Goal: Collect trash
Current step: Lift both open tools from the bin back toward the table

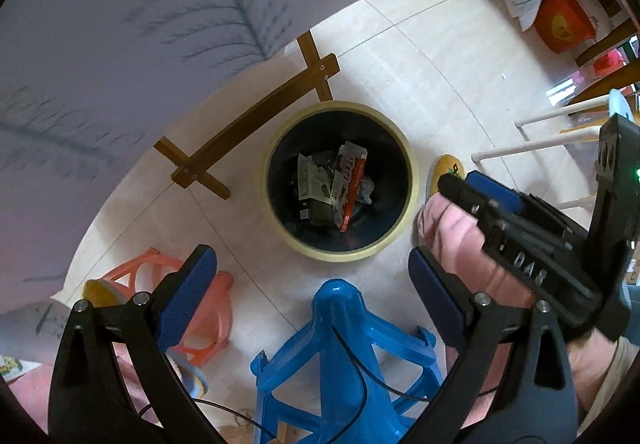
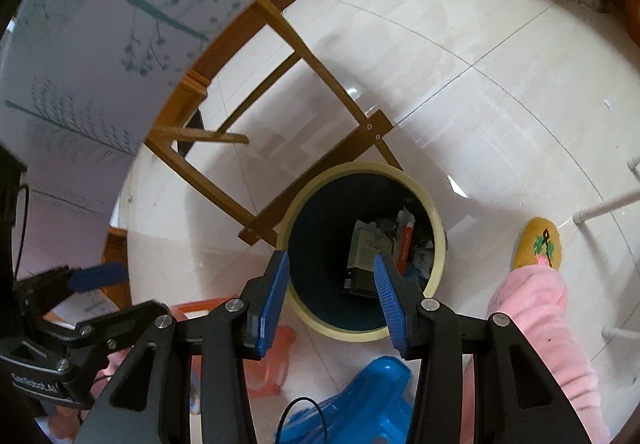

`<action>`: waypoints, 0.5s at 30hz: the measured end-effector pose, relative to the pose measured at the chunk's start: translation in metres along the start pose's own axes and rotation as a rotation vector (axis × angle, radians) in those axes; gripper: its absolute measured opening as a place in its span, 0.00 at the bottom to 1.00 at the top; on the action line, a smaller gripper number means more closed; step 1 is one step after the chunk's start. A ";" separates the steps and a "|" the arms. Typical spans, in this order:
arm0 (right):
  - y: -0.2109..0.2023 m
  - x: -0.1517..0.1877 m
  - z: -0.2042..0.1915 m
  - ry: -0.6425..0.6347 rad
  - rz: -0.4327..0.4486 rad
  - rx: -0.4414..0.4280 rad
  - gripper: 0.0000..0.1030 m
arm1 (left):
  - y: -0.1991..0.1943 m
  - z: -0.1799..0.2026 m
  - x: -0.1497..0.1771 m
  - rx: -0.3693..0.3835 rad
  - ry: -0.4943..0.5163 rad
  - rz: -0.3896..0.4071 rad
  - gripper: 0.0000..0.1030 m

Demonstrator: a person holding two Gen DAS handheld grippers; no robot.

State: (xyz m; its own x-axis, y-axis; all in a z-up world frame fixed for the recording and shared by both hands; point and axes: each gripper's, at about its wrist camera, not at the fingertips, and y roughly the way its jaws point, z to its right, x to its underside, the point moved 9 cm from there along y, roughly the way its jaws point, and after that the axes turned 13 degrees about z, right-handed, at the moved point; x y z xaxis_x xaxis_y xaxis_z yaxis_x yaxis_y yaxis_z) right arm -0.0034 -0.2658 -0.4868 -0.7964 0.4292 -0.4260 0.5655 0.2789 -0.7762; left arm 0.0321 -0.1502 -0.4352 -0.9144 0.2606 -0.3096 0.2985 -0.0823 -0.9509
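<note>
**Trash is in the bin, both grippers empty above it**

From where I sit, I judge the collecting largely done. The waste bin (image 1: 340, 187), a round one with a cream rim and a dark inside, stands on the tiled floor (image 1: 420, 55) just beside the foot of a wooden frame (image 1: 244, 123). Down at its bottom lies the trash (image 1: 334, 185): crumpled printed paper and a flattened carton with a red-orange edge, all well inside the rim.

My left gripper (image 1: 312, 292) hangs over the near side of the bin with its jaws spread wide and nothing between them. My right gripper (image 2: 330, 300) points down into the bin's mouth; its jaws stand partly apart, and only the bin's contents show through the gap, so it pinches nothing either.

Around the bin I can pick out a blue plastic stool (image 1: 344, 356) and an orange one (image 1: 192, 304) on its near side, a yellow slipper (image 2: 538, 248) and a pink trouser leg (image 2: 536, 324) to its right, and a leaf-printed cloth (image 1: 120, 23) hanging beyond the frame. No loose trash shows on the floor near the bin, apart from perhaps a tiny white speck (image 1: 504, 75) well away from it. What may lie elsewhere in the room, I cannot tell.
</note>
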 end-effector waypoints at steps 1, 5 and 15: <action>-0.004 0.000 0.001 0.004 0.006 0.000 0.44 | -0.007 -0.001 0.002 0.001 -0.001 0.006 0.93; -0.025 -0.004 0.004 0.033 0.035 -0.003 0.44 | -0.034 -0.005 0.010 0.011 0.000 0.027 0.93; -0.097 -0.025 0.021 0.179 0.109 -0.011 0.44 | -0.122 -0.014 0.002 0.052 -0.036 0.171 0.93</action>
State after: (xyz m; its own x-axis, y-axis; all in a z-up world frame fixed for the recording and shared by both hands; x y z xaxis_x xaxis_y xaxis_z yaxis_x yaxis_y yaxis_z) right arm -0.0434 -0.3211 -0.4103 -0.6798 0.6032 -0.4172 0.6497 0.2314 -0.7241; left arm -0.0026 -0.1260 -0.3200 -0.8610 0.2036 -0.4661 0.4372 -0.1719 -0.8828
